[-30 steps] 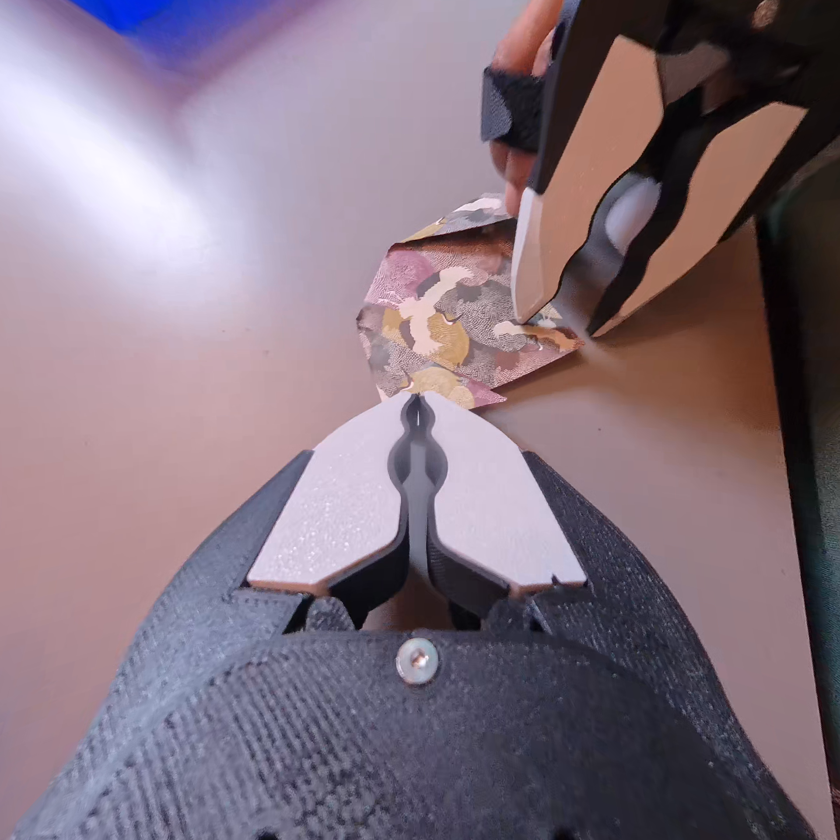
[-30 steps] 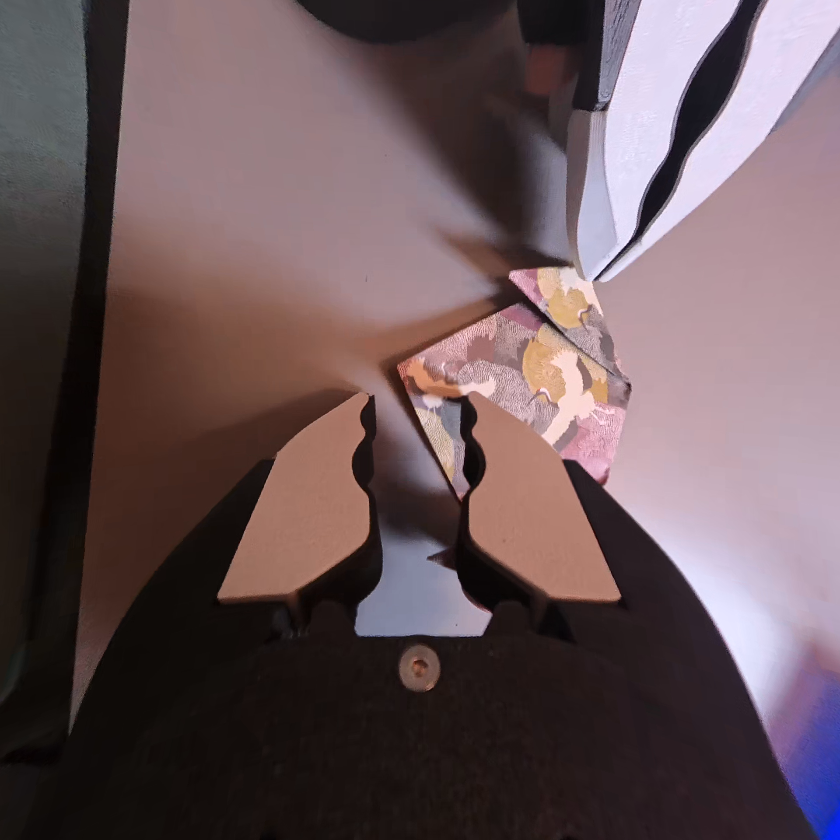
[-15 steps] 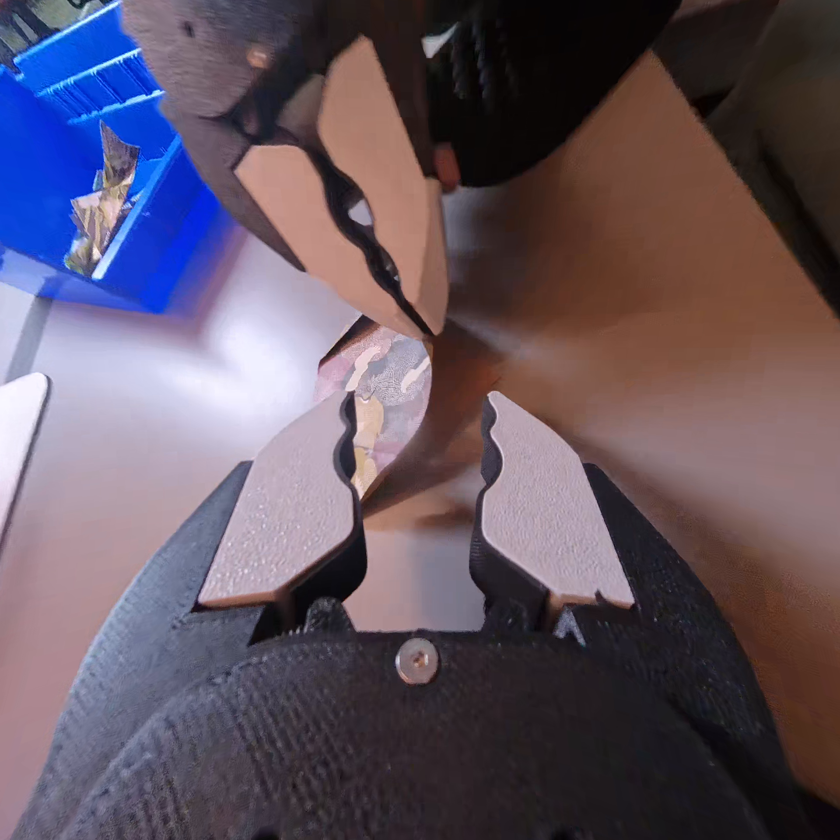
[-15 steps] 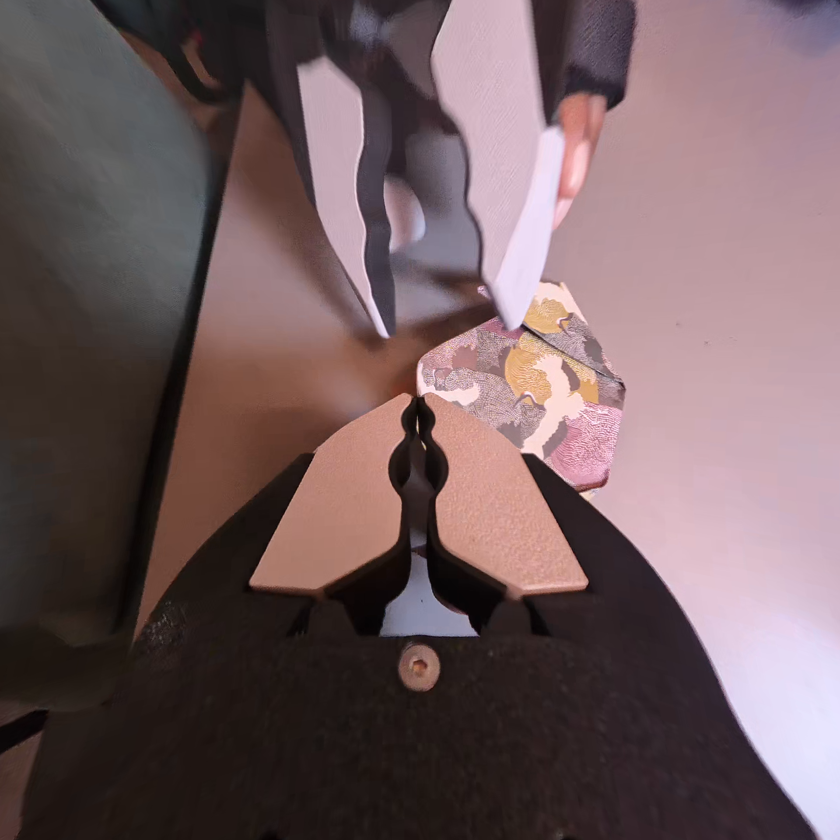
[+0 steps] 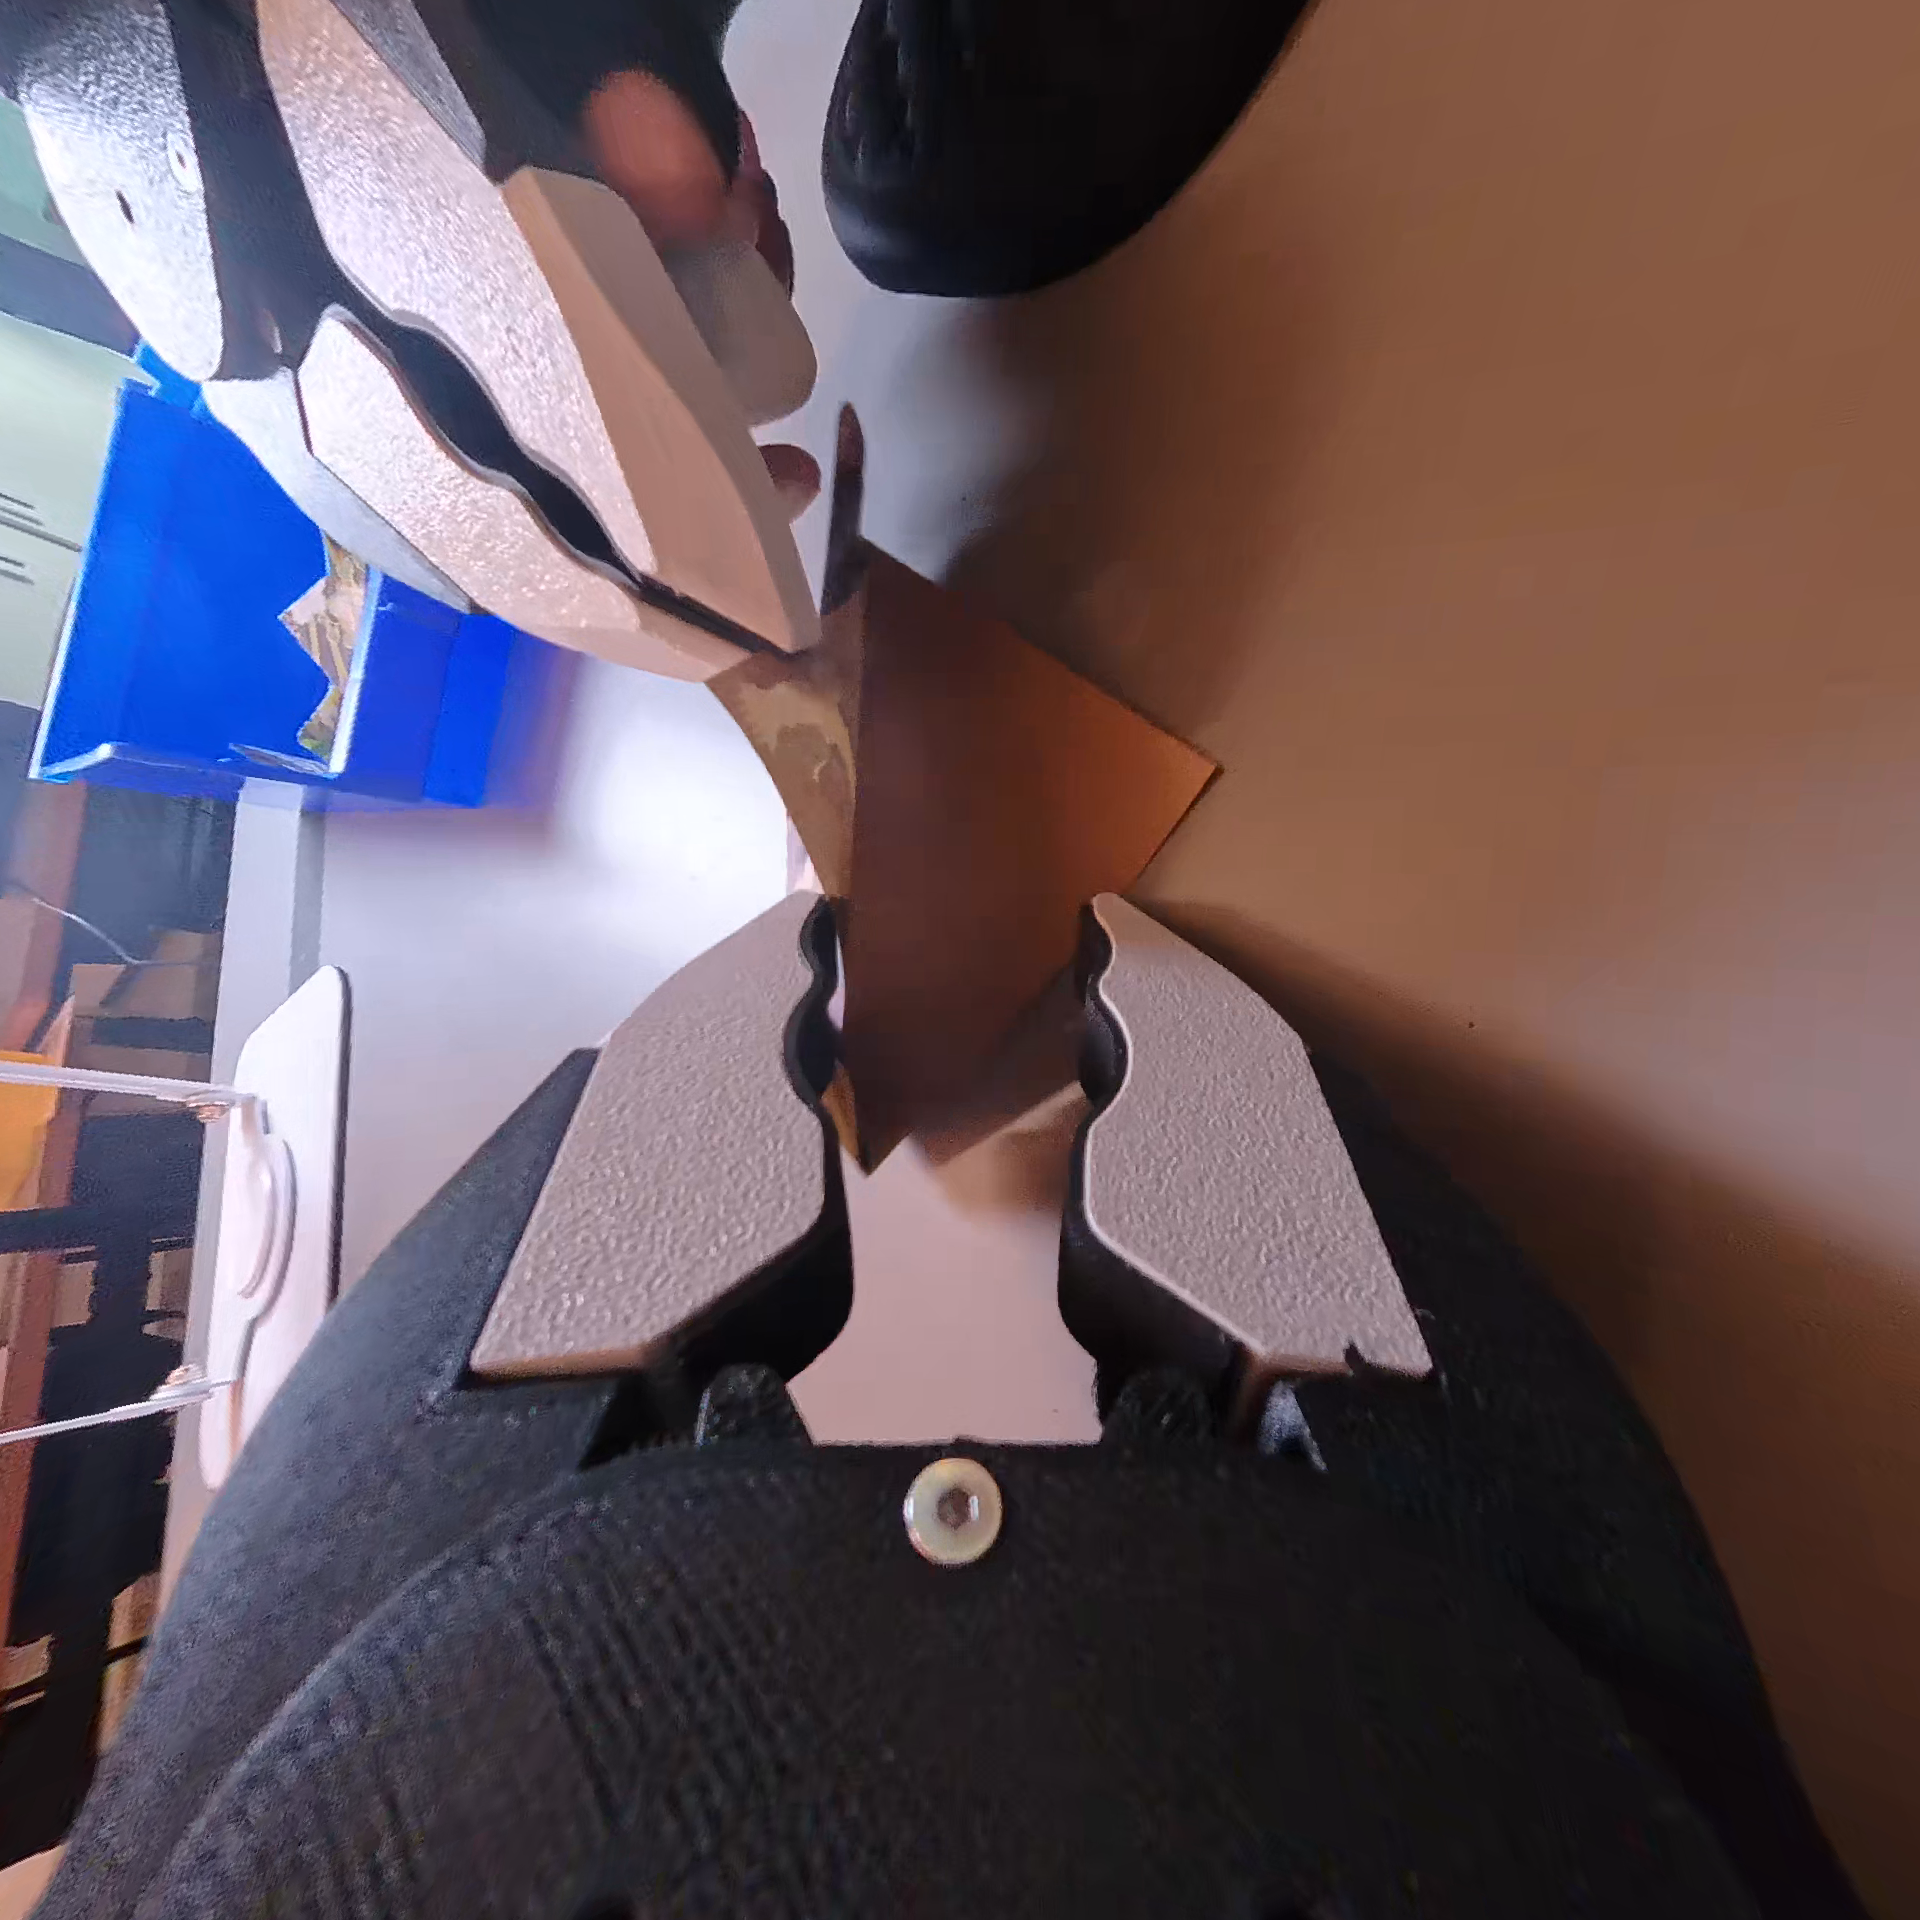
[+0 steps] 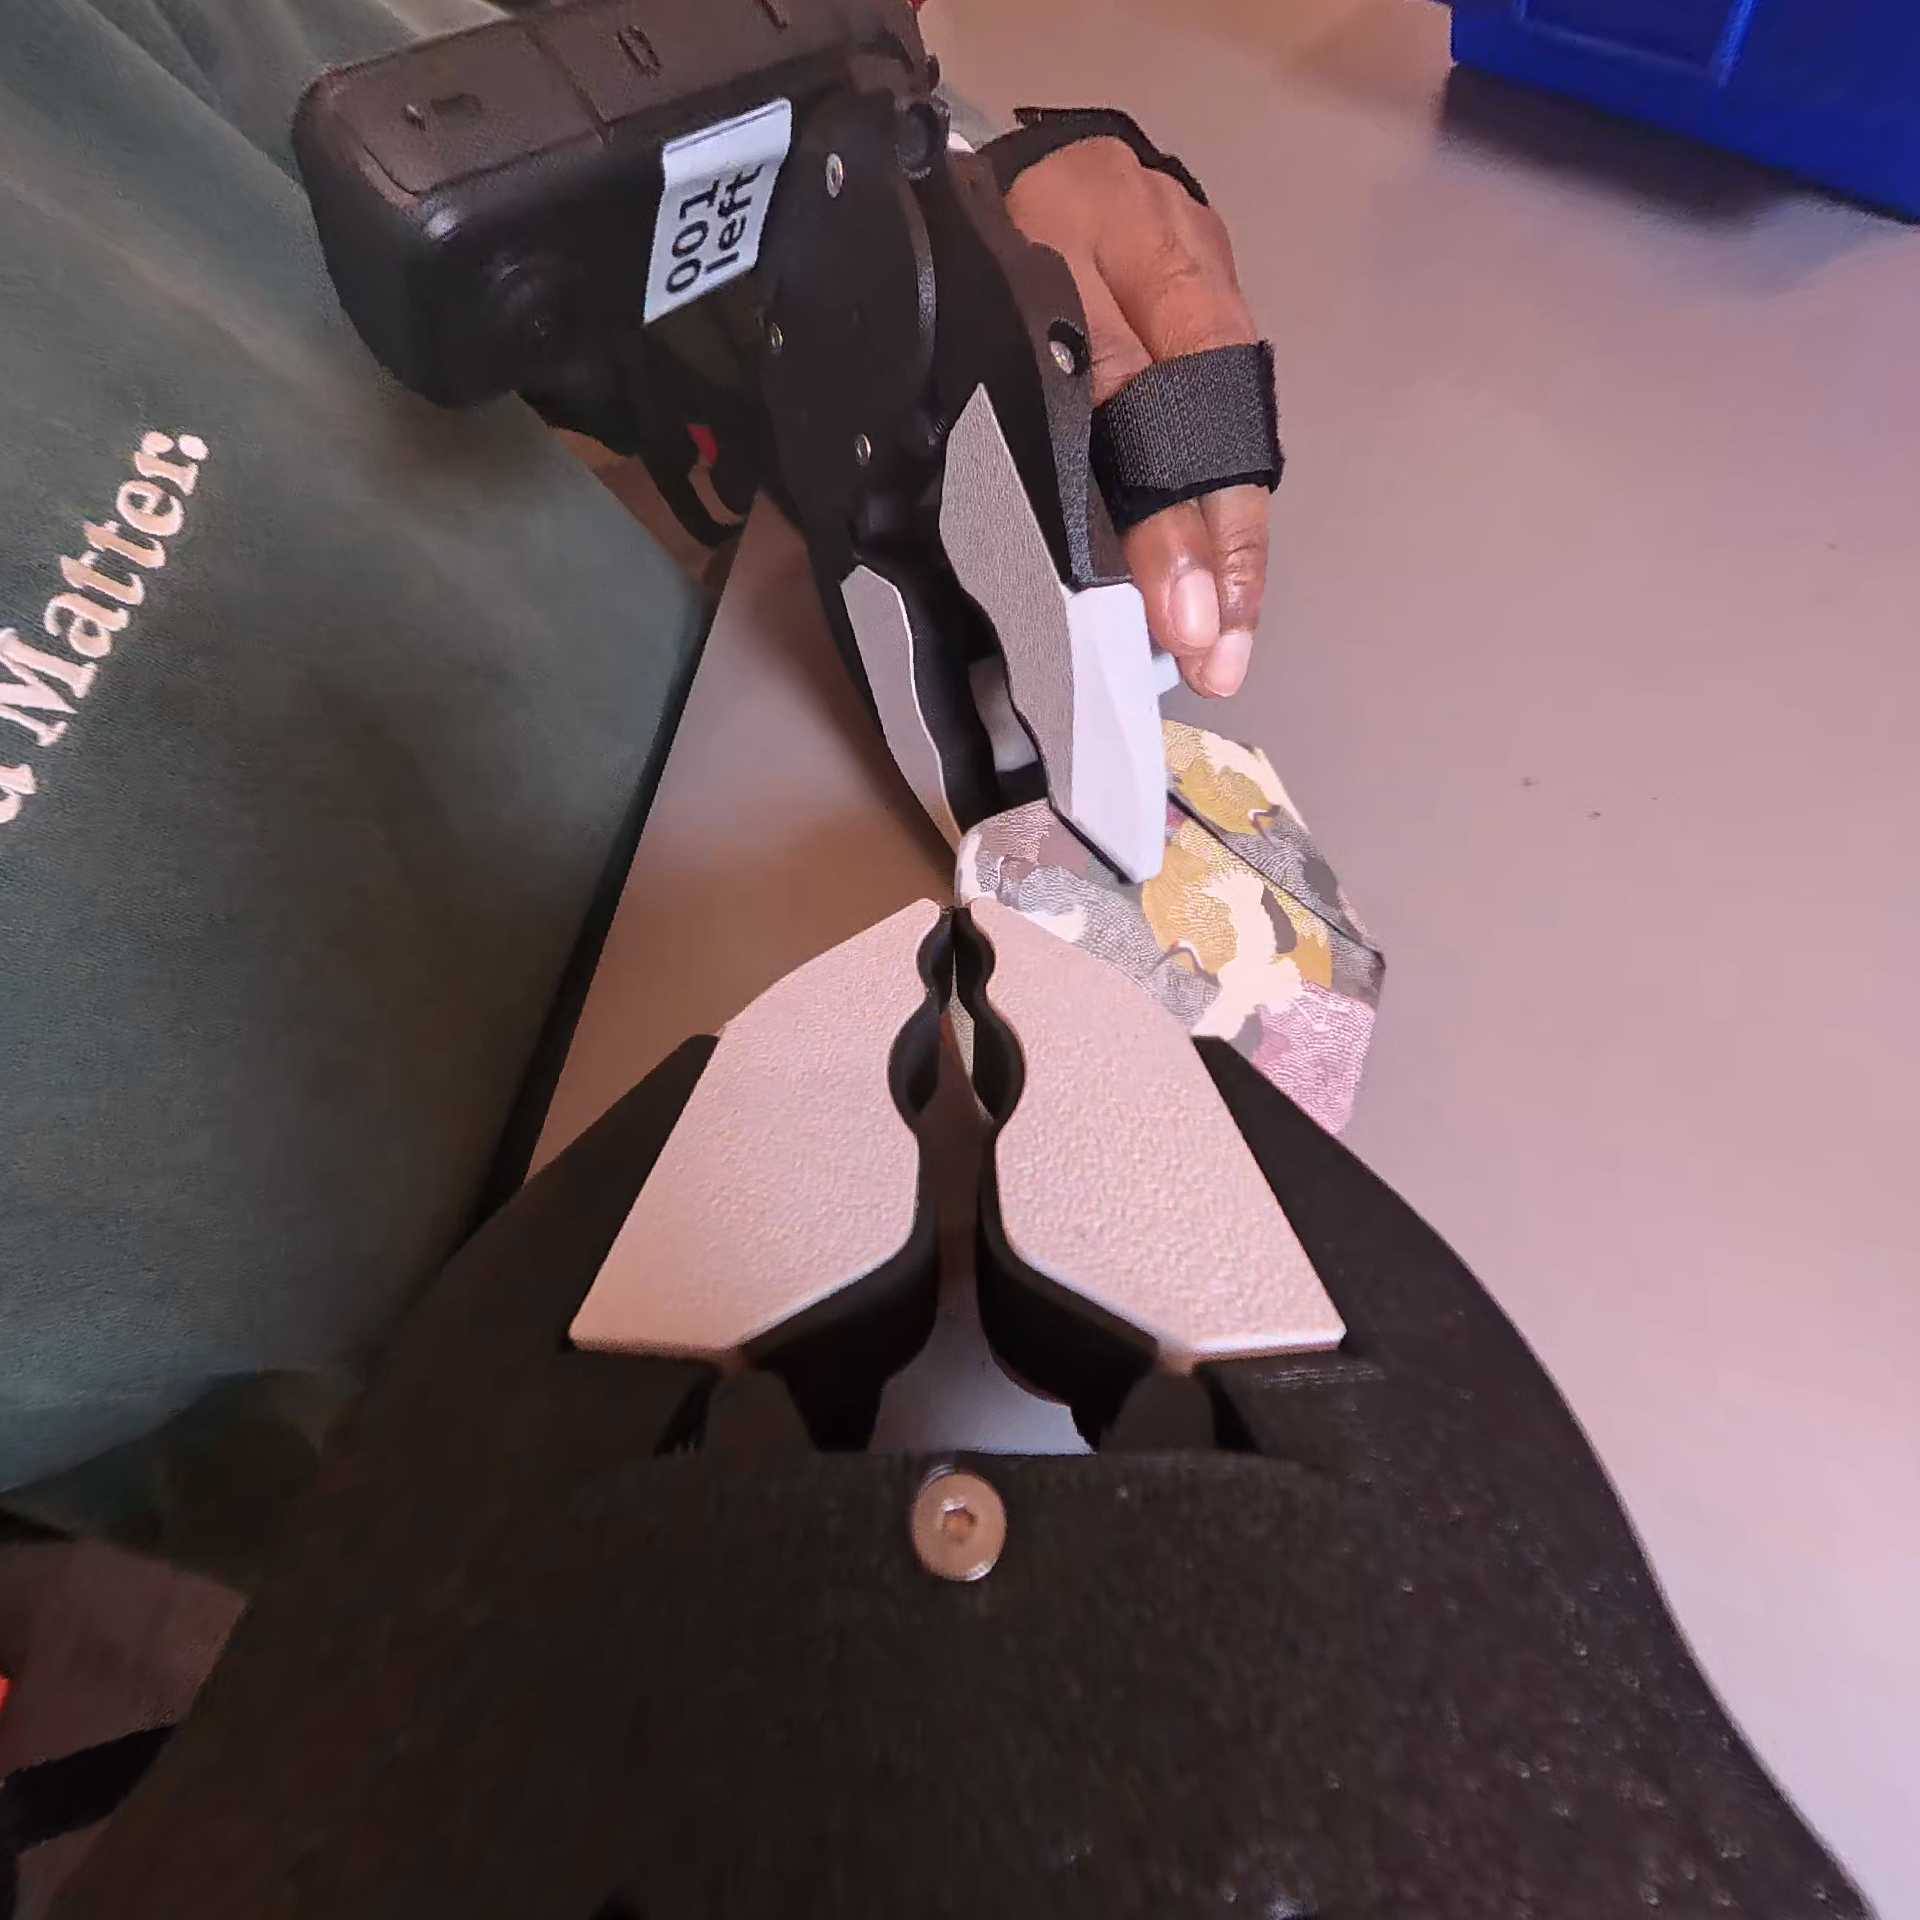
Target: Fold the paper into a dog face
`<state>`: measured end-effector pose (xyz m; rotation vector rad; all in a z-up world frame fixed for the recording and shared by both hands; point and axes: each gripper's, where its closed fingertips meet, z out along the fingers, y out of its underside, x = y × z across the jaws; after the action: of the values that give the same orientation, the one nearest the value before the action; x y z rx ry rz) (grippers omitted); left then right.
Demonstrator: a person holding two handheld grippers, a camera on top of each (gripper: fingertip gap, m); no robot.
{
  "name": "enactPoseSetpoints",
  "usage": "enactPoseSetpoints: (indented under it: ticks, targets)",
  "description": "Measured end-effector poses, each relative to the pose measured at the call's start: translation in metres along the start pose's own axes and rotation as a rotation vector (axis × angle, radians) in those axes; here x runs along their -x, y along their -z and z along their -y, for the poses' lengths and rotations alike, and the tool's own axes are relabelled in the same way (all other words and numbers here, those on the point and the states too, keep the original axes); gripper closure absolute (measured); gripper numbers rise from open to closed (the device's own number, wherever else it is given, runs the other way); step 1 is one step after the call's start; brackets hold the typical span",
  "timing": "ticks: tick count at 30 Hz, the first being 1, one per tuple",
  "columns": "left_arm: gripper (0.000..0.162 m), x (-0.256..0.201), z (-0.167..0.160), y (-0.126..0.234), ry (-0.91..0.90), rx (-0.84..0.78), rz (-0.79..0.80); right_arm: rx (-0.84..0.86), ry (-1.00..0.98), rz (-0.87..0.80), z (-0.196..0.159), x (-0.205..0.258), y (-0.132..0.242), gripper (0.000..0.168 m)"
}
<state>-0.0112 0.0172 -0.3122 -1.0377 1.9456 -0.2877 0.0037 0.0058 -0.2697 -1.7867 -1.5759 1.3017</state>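
In the left wrist view, the left tool (image 5: 956, 914) stands with its jaws spread apart, and the folded paper (image 5: 977, 831) rises between them, showing its plain brownish back; one edge lies against the left-hand finger while the other finger stands clear of it. The right tool (image 5: 774, 639) comes down from the upper left with its tips pressed together on the paper's upper corner, where a strip of the patterned face shows. Only this view shows the blue bin (image 5: 208, 613) beyond, with patterned sheets inside it. The right wrist view shows the other side: the right tool (image 6: 954, 914) is clenched on the near edge of the paper (image 6: 1226, 914), whose printed side of grey, yellow and pink faces the camera, lifted over the pale counter (image 6: 1610, 727). Here the left tool (image 6: 1039, 831) reaches in from above, one finger in front of the paper and one behind, gripped by a hand (image 6: 1174, 343) with a black strap over one finger. A green sweatshirt (image 6: 260, 727) fills the left side.
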Motion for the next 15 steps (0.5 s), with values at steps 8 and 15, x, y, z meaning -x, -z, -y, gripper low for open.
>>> enactPoseSetpoints:
  ticks: [8, 15]
  targets:
    - [0.103, -0.004, 0.006, 0.008, 0.029, -0.052, -0.064, -0.033, -0.013, 0.014, 0.003, -0.002, 0.003, 0.168]
    - [0.152, 0.004, -0.002, 0.002, -0.002, 0.016, 0.006, -0.042, -0.002, 0.012, 0.005, -0.003, 0.001, 0.168]
